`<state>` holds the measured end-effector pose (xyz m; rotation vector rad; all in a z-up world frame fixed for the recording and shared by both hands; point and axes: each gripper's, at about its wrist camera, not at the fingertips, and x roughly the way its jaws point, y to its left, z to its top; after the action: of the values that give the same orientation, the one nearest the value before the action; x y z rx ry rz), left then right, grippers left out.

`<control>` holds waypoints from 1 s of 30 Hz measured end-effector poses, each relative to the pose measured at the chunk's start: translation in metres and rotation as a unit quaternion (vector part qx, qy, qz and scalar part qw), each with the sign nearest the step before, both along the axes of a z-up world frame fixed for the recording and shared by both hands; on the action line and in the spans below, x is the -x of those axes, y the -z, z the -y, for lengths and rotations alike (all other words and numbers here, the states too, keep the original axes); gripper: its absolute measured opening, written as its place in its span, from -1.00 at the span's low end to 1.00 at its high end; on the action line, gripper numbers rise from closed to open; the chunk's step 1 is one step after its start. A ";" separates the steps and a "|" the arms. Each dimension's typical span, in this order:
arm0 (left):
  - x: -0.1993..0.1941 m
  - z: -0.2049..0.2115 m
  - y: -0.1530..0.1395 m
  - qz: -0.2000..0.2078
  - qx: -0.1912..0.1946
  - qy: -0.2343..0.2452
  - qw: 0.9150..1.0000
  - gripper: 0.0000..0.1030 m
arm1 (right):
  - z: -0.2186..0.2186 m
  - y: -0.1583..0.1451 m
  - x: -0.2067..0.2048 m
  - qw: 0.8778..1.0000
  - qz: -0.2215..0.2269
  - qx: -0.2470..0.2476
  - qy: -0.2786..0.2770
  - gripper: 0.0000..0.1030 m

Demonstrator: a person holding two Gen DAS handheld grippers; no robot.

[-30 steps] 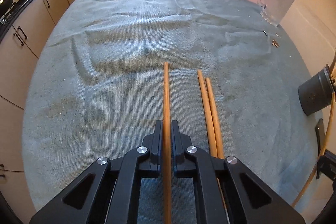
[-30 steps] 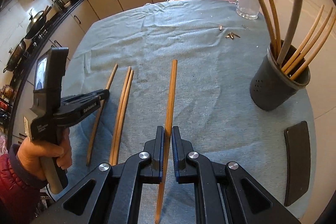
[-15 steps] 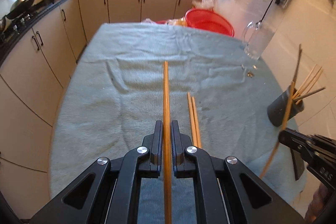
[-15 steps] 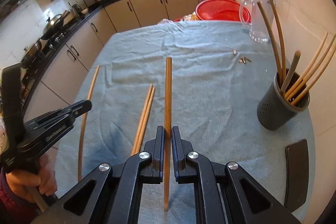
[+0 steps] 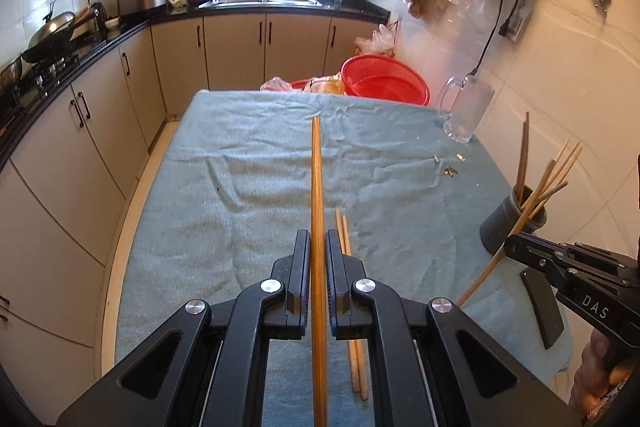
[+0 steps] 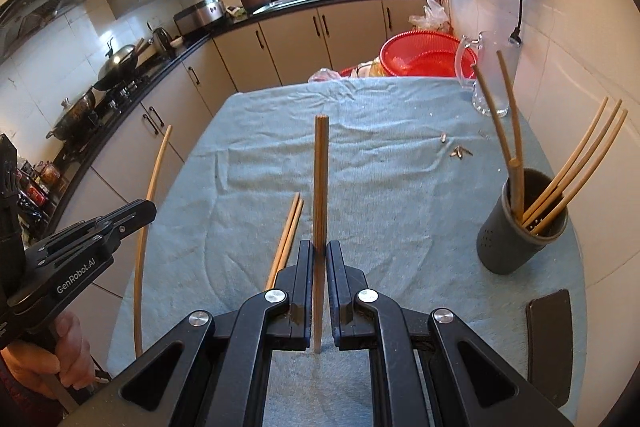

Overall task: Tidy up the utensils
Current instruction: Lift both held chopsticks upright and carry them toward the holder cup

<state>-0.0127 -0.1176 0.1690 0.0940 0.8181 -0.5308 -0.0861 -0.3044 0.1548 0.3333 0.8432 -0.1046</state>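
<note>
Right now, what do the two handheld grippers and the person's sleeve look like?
Both grippers are matte black plastic with angular, cut-out finger arms and round silver screws. The left gripper carries white "GenRobot.AI" lettering on its side; the right gripper shows white "DAS". A dark red sleeve covers the left wrist. No cables are visible on either.

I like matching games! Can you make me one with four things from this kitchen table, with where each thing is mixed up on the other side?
Things:
1. Pair of chopsticks
2. Grey holder
3. Glass mug
4. Red basket

Places:
A. By the table's far right corner
B. Just beyond the table's far edge
C. Lying flat on the cloth
D. Standing near the right edge, with chopsticks in it

Pairs: 1-C, 2-D, 3-A, 4-B
</note>
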 end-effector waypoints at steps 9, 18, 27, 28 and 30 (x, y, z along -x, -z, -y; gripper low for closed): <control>0.009 0.005 -0.017 0.022 0.009 0.004 1.000 -0.87 | 0.005 -0.018 0.015 1.000 0.025 0.000 0.007 -0.86; 0.016 0.012 -0.032 0.039 0.018 0.013 0.999 -0.87 | 0.010 -0.038 0.033 0.999 0.049 0.005 0.011 -0.86; 0.019 0.026 -0.052 0.051 0.033 0.028 0.998 -0.87 | 0.022 -0.060 0.054 0.997 0.079 0.006 0.025 -0.86; 0.019 0.028 -0.056 0.052 0.037 0.031 0.998 -0.87 | 0.024 -0.063 0.056 0.996 0.082 0.007 0.027 -0.86; 0.019 0.034 -0.062 0.056 0.041 0.038 0.997 -0.87 | 0.030 -0.072 0.064 0.995 0.095 0.006 0.033 -0.86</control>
<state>-0.0322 -0.1518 0.2315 0.0781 0.6851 -0.6241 -0.1497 -0.3340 0.2268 0.3548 0.6441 -0.1378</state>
